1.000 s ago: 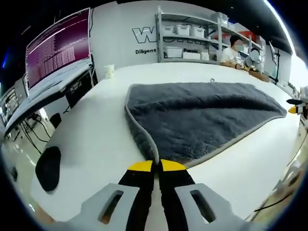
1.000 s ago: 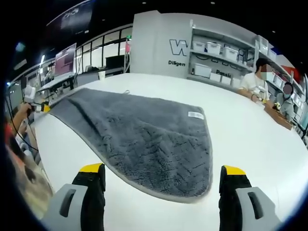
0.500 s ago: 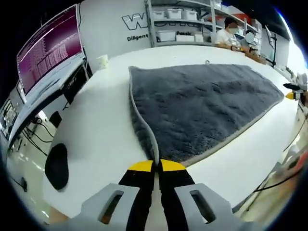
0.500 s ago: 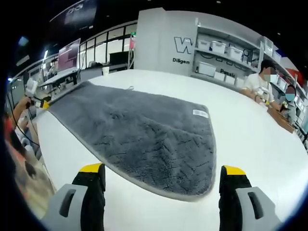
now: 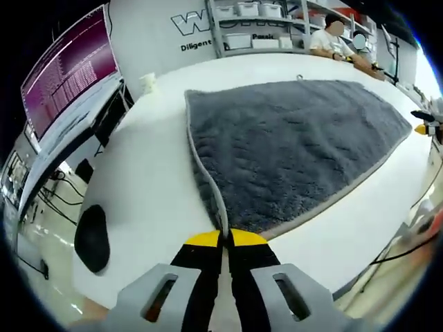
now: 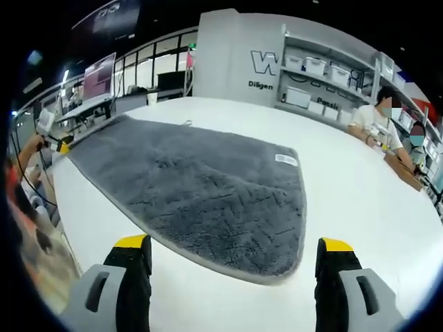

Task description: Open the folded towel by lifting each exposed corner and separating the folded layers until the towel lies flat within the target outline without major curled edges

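A grey towel (image 5: 291, 149) lies spread on a white table (image 5: 149, 187), its pile dark and its edge bound in a lighter grey trim. In the left gripper view, the left gripper (image 5: 223, 238) has its yellow-tipped jaws pressed together on the towel's near corner, where two trimmed edges meet at a point; from there the cloth fans out away from the camera. At the far right of that view the yellow tip of the right gripper (image 5: 420, 128) sits just off the opposite end of the towel. In the right gripper view, the right gripper (image 6: 235, 245) has its jaws spread wide with nothing between them, and the rounded near corner of the towel (image 6: 201, 194) lies on the table just ahead of the tips, apart from both. A small white label (image 6: 284, 160) is sewn near the towel's right edge in this view, and a small loop (image 6: 187, 123) sticks out at the far edge. The left gripper (image 6: 64, 146) shows at the towel's far left corner, beside a hand (image 6: 32, 149). Behind the table stand shelves with white bins (image 6: 311, 67), a monitor (image 5: 66, 69) with lines of text, and a seated person (image 6: 377, 124).
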`<move>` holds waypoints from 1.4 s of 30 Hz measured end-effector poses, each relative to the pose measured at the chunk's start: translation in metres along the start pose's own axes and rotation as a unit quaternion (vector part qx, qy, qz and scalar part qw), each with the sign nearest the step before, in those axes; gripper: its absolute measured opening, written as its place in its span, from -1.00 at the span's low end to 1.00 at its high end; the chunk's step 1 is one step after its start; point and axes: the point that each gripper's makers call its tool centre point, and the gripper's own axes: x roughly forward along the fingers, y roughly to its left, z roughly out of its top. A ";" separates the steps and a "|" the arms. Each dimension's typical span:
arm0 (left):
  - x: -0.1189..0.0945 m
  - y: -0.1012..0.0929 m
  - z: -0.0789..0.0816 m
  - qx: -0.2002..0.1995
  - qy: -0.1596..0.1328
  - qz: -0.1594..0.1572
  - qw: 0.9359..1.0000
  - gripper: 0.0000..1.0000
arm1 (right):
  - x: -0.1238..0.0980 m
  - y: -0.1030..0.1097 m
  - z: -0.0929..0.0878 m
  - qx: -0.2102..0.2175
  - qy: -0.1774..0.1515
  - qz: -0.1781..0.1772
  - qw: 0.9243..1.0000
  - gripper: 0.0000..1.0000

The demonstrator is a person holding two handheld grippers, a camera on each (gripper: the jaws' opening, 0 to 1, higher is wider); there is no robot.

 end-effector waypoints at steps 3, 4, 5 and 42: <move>0.000 0.005 -0.002 0.001 0.005 0.008 1.000 -0.96 | 0.000 0.000 0.000 0.000 0.001 0.000 1.000 0.98; 0.000 0.006 -0.002 0.002 0.006 0.010 1.000 -0.96 | 0.000 0.000 0.000 -0.001 0.002 0.000 1.000 0.98; 0.000 0.007 -0.003 0.002 0.007 0.012 1.000 -0.96 | 0.000 0.000 -0.001 -0.001 0.003 0.000 1.000 0.98; -0.013 -0.038 0.065 -0.088 -0.176 -0.095 0.976 0.99 | 0.001 0.018 0.007 0.012 -0.003 0.007 1.000 0.98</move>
